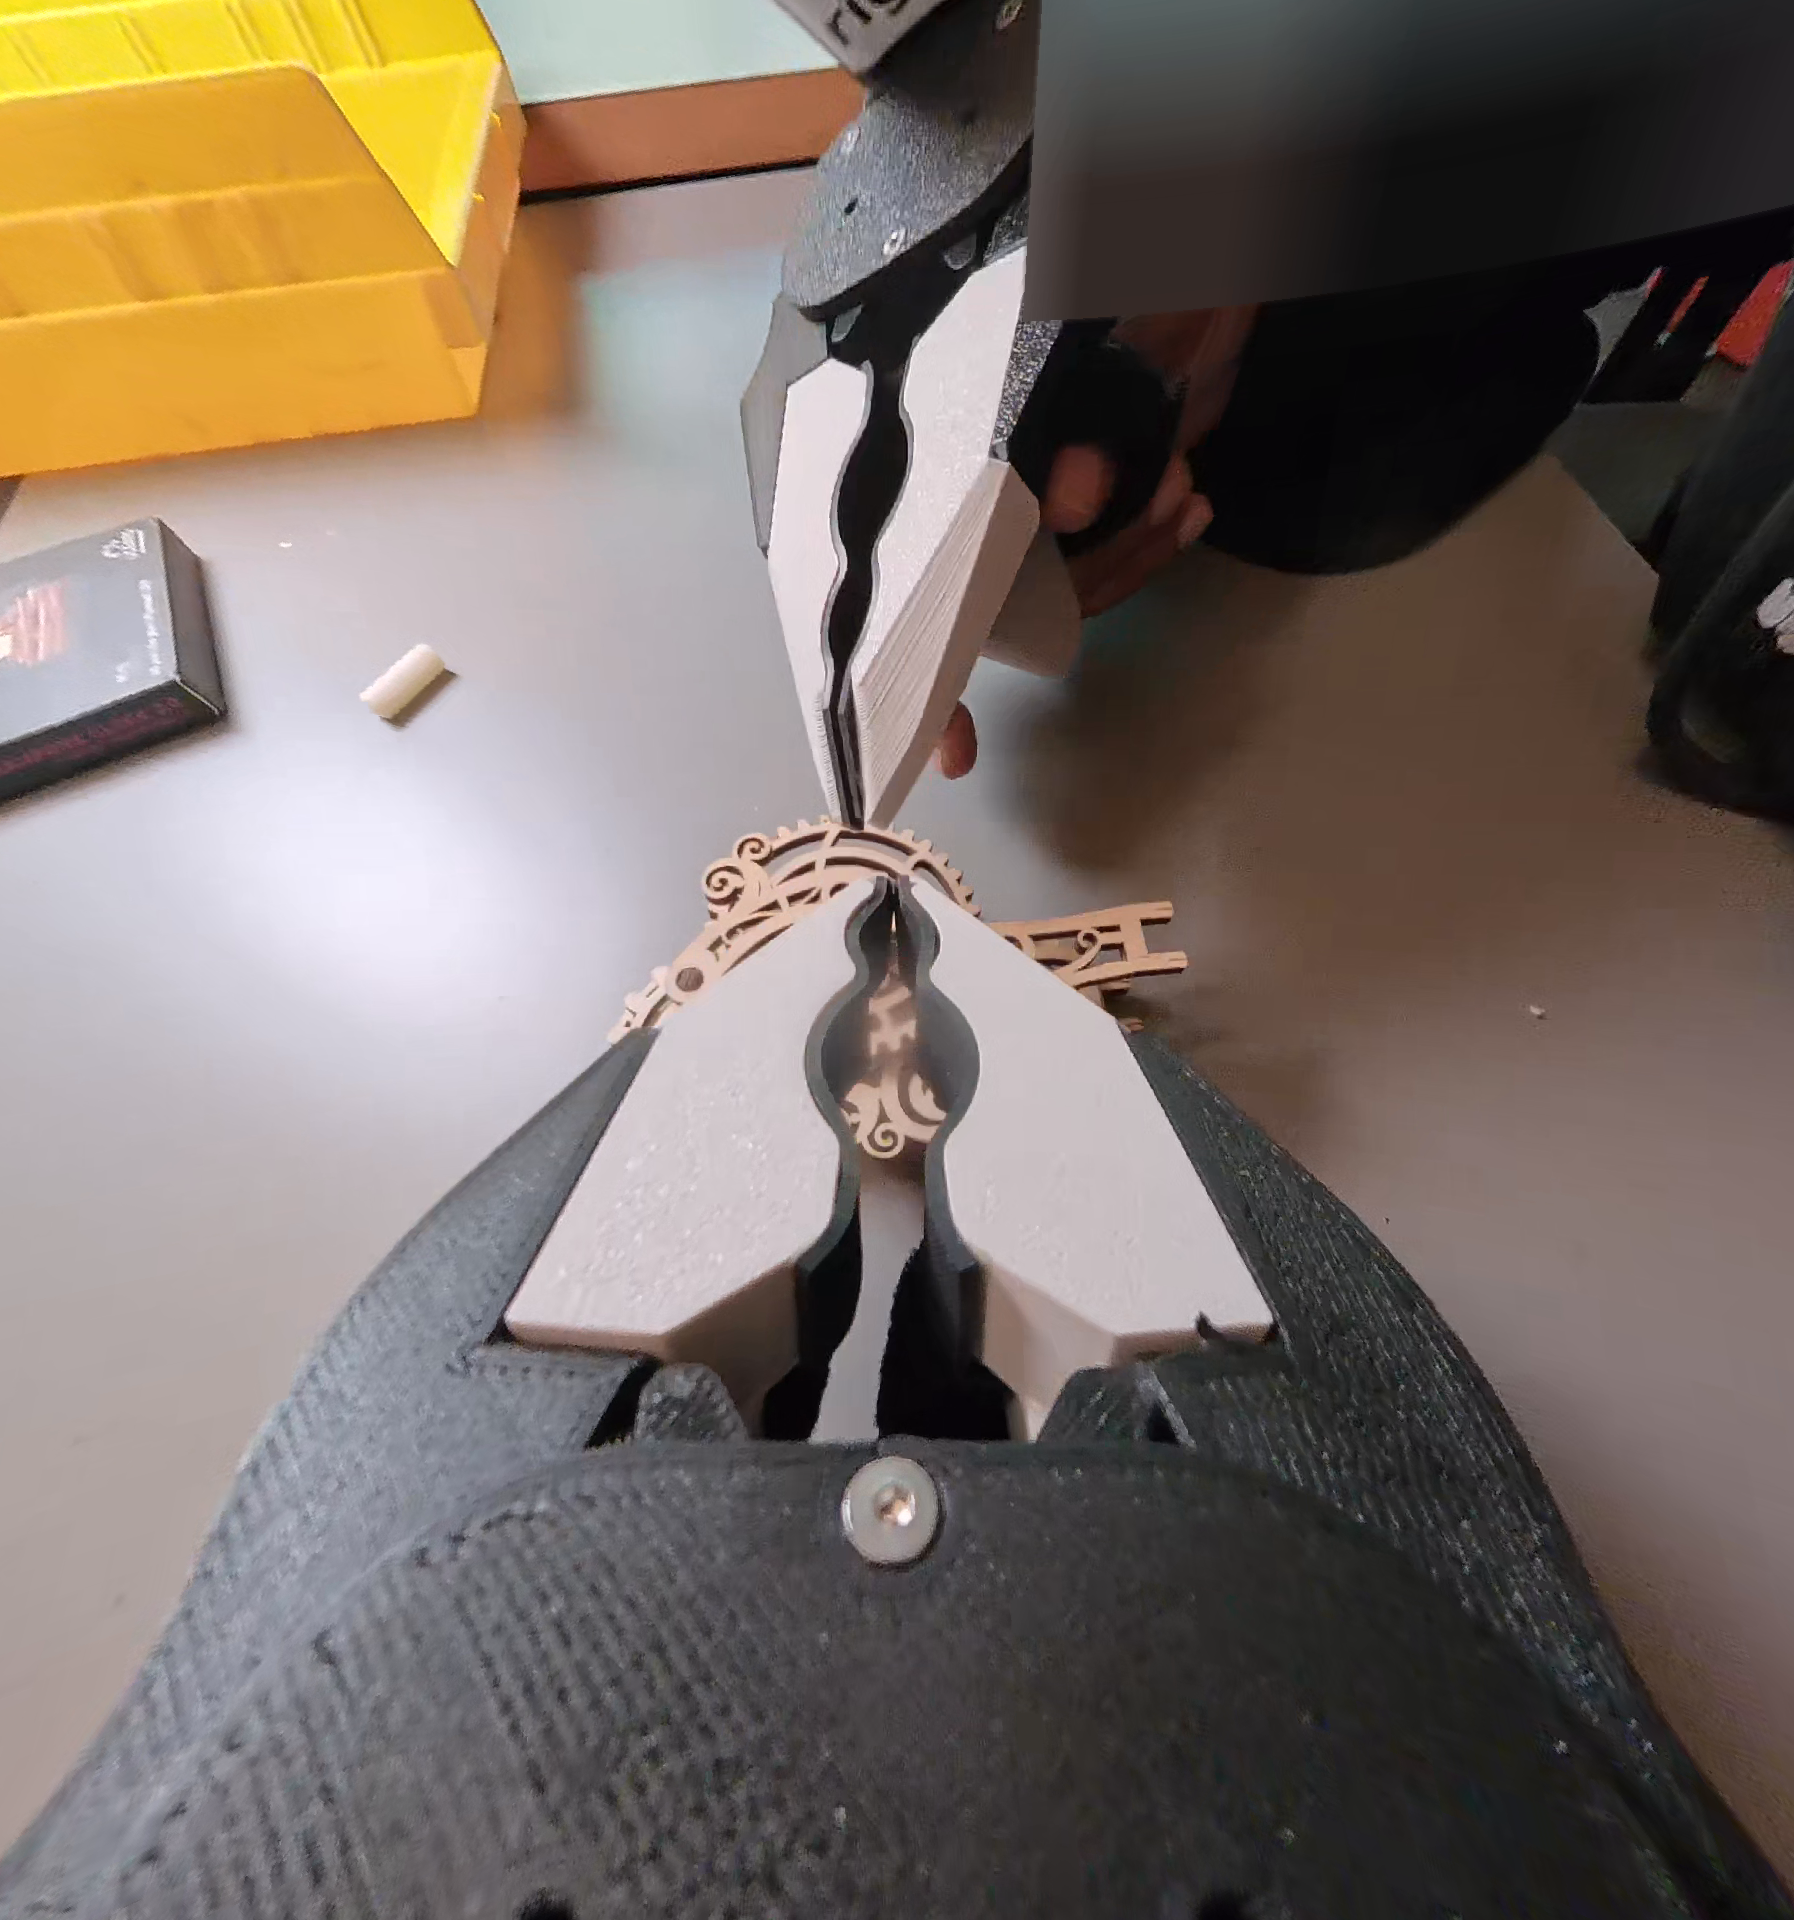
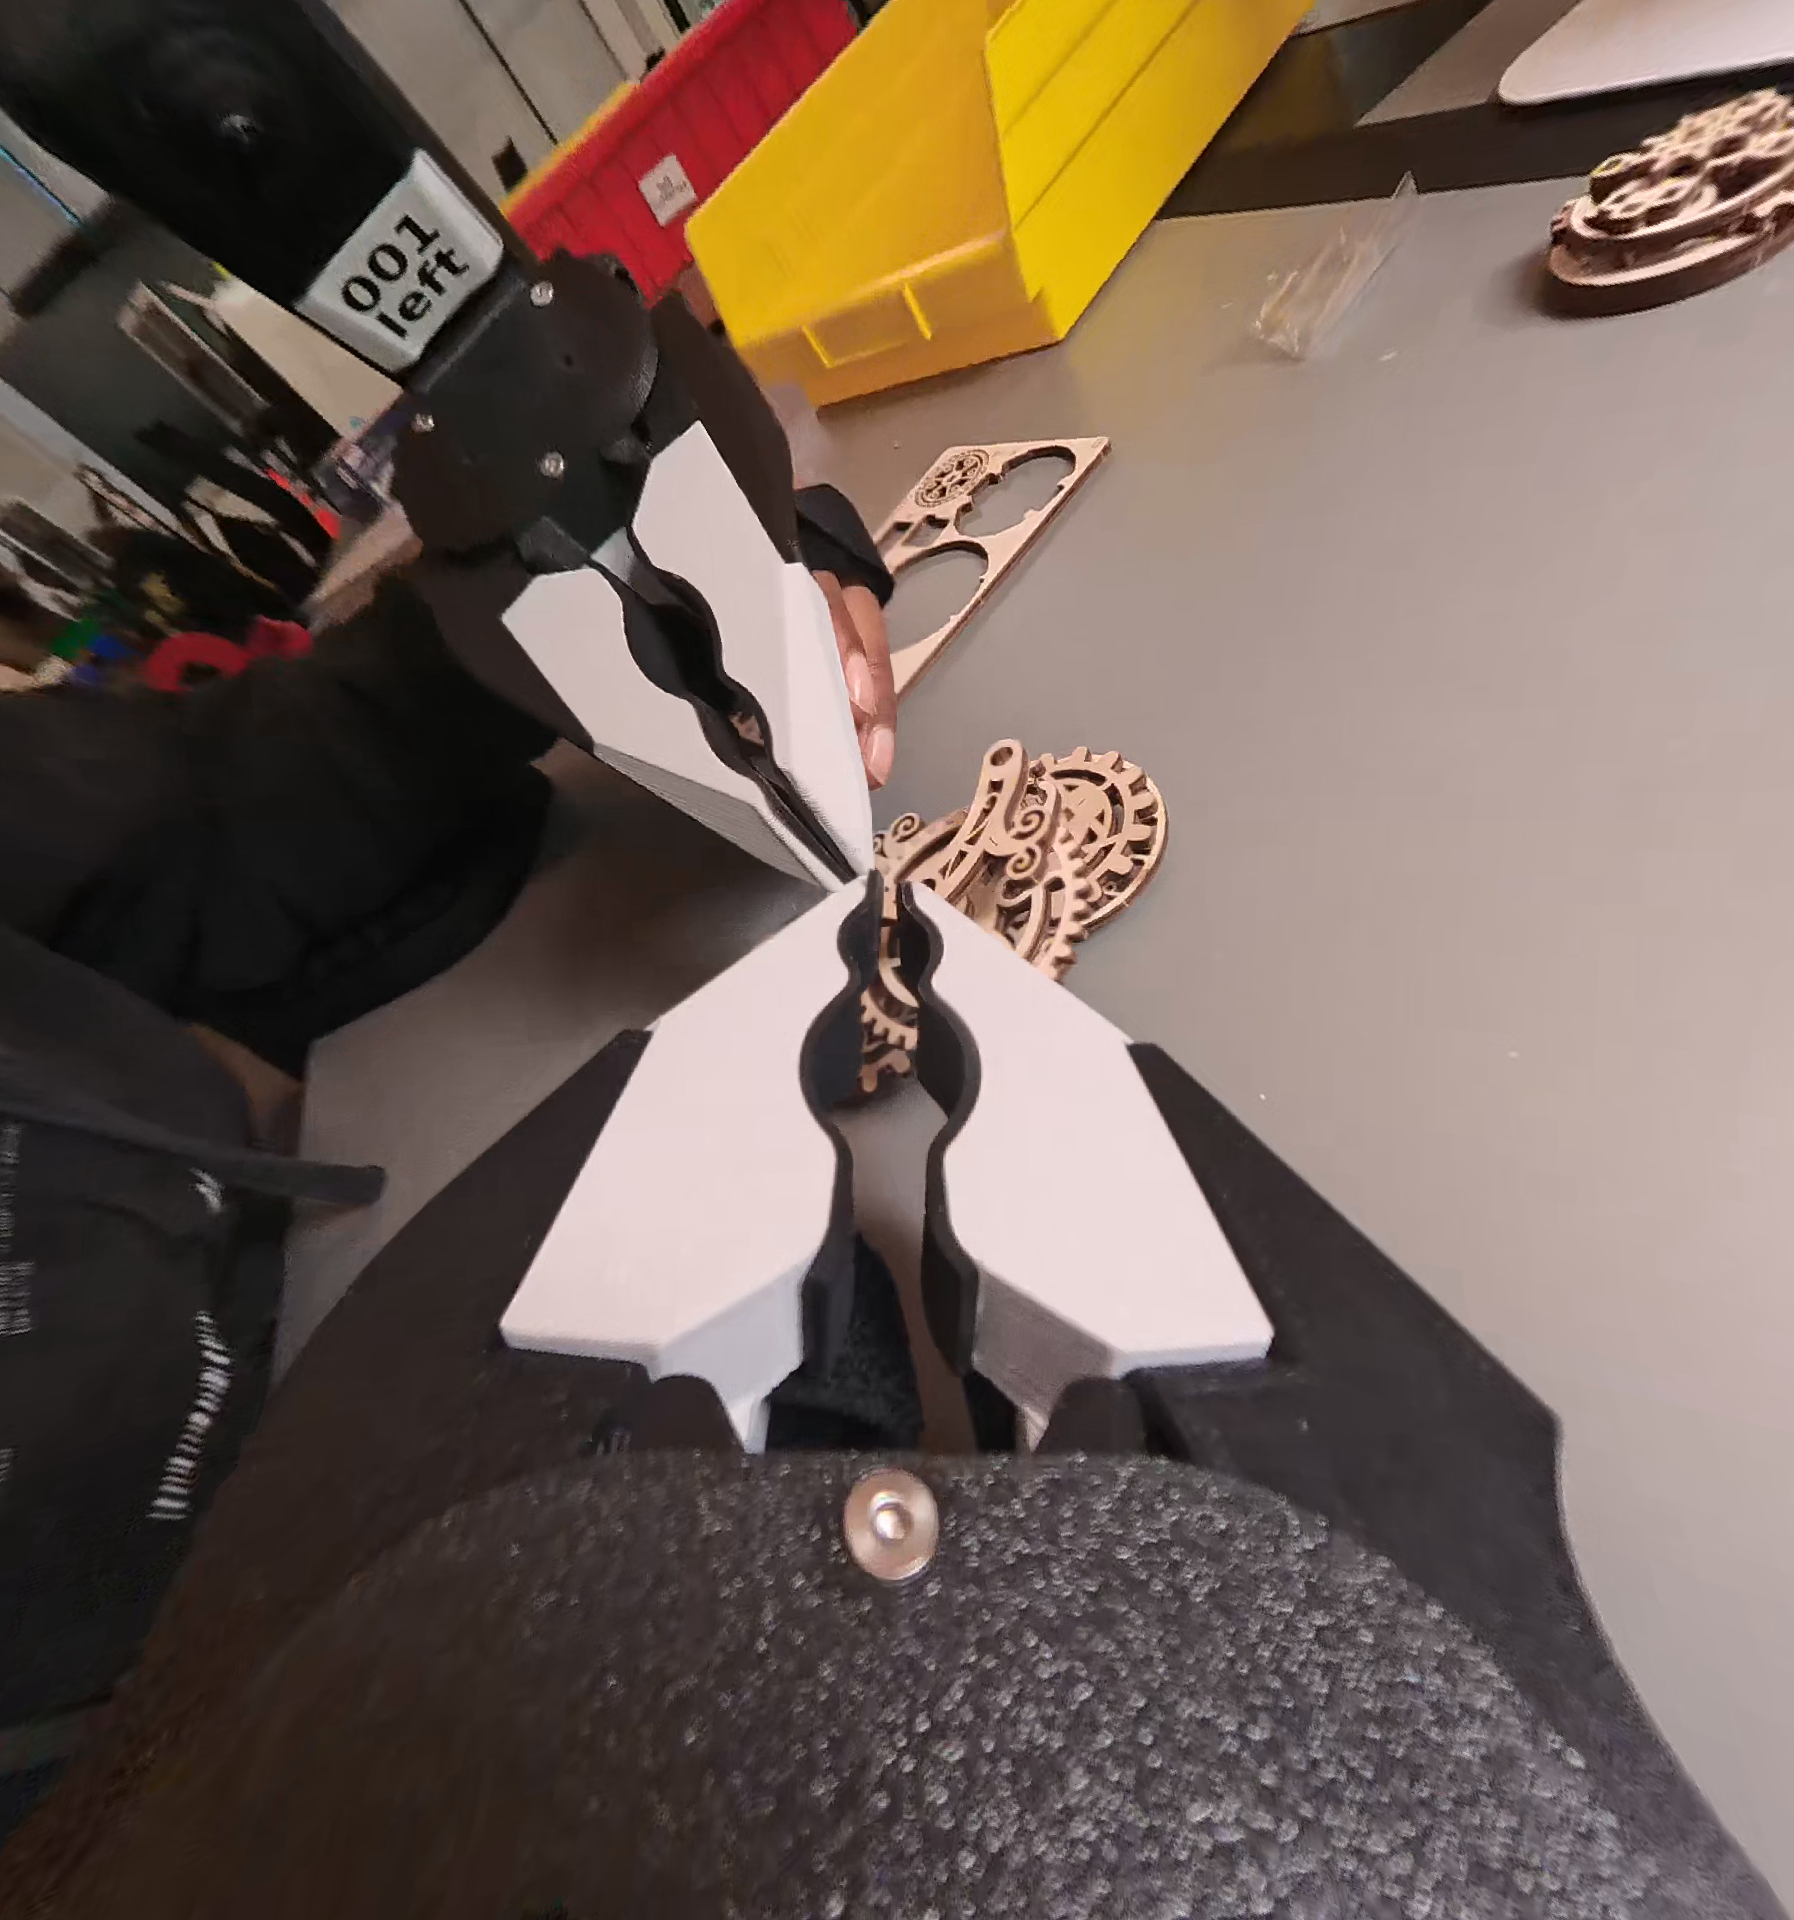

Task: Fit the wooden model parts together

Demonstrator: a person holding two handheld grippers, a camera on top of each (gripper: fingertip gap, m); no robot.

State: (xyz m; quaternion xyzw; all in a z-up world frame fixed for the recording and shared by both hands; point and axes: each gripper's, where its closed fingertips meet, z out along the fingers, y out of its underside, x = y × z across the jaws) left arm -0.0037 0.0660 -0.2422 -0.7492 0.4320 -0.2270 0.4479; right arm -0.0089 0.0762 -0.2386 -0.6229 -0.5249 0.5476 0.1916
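The wooden model (image 2: 1038, 862) lies flat on the grey table (image 2: 1444, 831), with both grippers meeting tip to tip over its near edge. The left gripper (image 1: 888, 888) has its fingers together, as does the right gripper (image 2: 888, 888). Whether either pinches the wood cannot be told.

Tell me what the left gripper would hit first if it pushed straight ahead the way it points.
Probably the pale laser-cut wooden gear model on the grey table, right at its tips. Just beyond stand the right gripper's closed tips, almost tip to tip with the left gripper; depth is unclear.
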